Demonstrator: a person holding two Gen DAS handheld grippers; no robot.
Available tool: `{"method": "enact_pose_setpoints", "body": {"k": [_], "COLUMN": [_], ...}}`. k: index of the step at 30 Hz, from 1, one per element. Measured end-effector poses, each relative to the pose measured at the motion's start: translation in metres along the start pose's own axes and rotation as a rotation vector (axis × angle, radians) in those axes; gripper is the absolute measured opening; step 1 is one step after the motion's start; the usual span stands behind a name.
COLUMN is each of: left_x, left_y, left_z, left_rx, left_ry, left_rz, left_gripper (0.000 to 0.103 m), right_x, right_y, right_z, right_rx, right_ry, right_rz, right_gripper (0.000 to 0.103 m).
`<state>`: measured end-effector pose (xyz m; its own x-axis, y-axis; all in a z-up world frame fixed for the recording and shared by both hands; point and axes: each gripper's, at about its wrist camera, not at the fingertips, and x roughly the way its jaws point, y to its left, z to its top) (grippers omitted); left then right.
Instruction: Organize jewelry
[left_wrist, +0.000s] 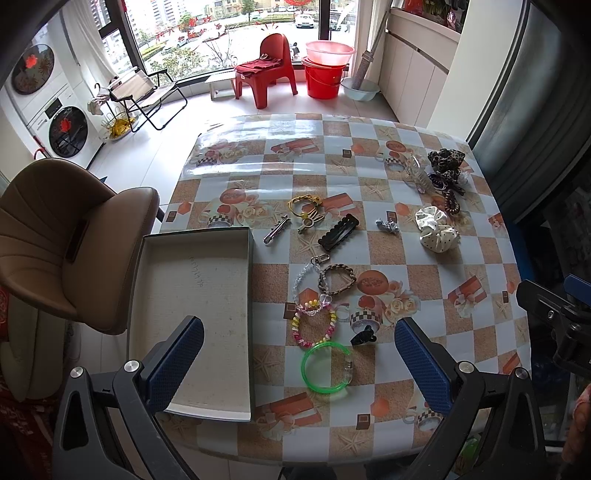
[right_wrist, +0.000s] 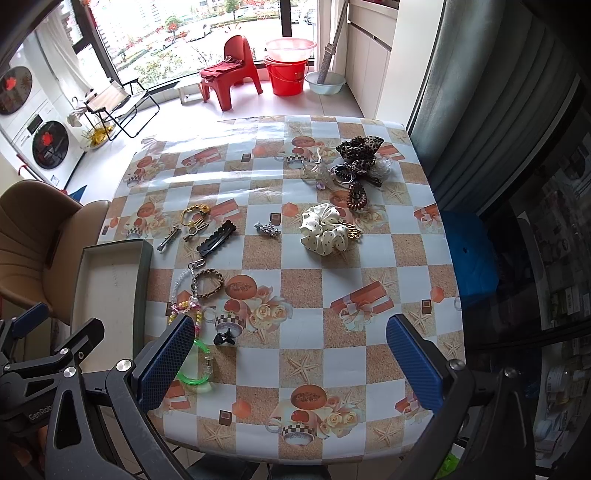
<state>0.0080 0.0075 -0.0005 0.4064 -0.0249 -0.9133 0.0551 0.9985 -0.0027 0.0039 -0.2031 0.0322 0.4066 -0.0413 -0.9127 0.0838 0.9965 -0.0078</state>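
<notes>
An open grey box (left_wrist: 199, 295) lies empty at the table's left edge; it also shows in the right wrist view (right_wrist: 107, 288). Beside it lie a green bangle (left_wrist: 327, 365), a beaded bracelet (left_wrist: 314, 326), a braided bracelet (left_wrist: 338, 278), a black hair clip (left_wrist: 338, 229) and a gold keyring (left_wrist: 304, 208). A cream scrunchie (right_wrist: 325, 229) and a leopard scrunchie (right_wrist: 360, 149) lie farther right. My left gripper (left_wrist: 299, 354) is open above the bangle, empty. My right gripper (right_wrist: 290, 354) is open and empty over the table's front.
A checked, glossy tablecloth (left_wrist: 406, 258) covers the table. A brown chair (left_wrist: 66, 251) stands at the left. A dark cabinet (right_wrist: 517, 184) stands close on the right. A red chair (left_wrist: 269, 70) and red bucket (left_wrist: 325, 77) stand by the window.
</notes>
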Motion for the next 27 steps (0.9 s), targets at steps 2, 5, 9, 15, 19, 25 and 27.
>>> {"method": "enact_pose_setpoints", "body": {"k": [2, 5, 9, 15, 19, 25, 27], "left_x": [-0.0001, 0.0000, -0.0004, -0.0004, 0.0003, 0.0002, 0.0001], "left_y": [-0.0001, -0.0002, -0.0013, -0.0016, -0.0013, -0.0015, -0.0016], "left_z": [0.0002, 0.0004, 0.0005, 0.0007, 0.0013, 0.0018, 0.0020], "left_rx": [0.001, 0.001, 0.000, 0.000, 0.000, 0.001, 0.001], "left_ry": [0.001, 0.000, 0.001, 0.002, 0.002, 0.002, 0.003], "left_rz": [-0.001, 0.000, 0.000, 0.001, 0.002, 0.002, 0.003], "left_gripper": [0.103, 0.103, 0.103, 0.103, 0.103, 0.103, 0.103], "right_x": [0.0002, 0.0001, -0.0002, -0.0002, -0.0001, -0.0004, -0.0006], "right_y": [-0.0004, -0.0005, -0.0003, -0.0007, -0.0010, -0.0009, -0.0007], "right_z": [-0.0005, -0.0004, -0.0001, -0.0004, -0.0011, -0.0010, -0.0004], "right_rx": [0.000, 0.001, 0.000, 0.001, 0.000, 0.001, 0.001], "right_ry": [0.000, 0.001, 0.001, 0.002, 0.002, 0.003, 0.003], "right_rz": [0.000, 0.000, 0.000, 0.000, 0.000, 0.000, 0.001], "right_gripper": [0.103, 0.103, 0.103, 0.103, 0.103, 0.103, 0.103]}}
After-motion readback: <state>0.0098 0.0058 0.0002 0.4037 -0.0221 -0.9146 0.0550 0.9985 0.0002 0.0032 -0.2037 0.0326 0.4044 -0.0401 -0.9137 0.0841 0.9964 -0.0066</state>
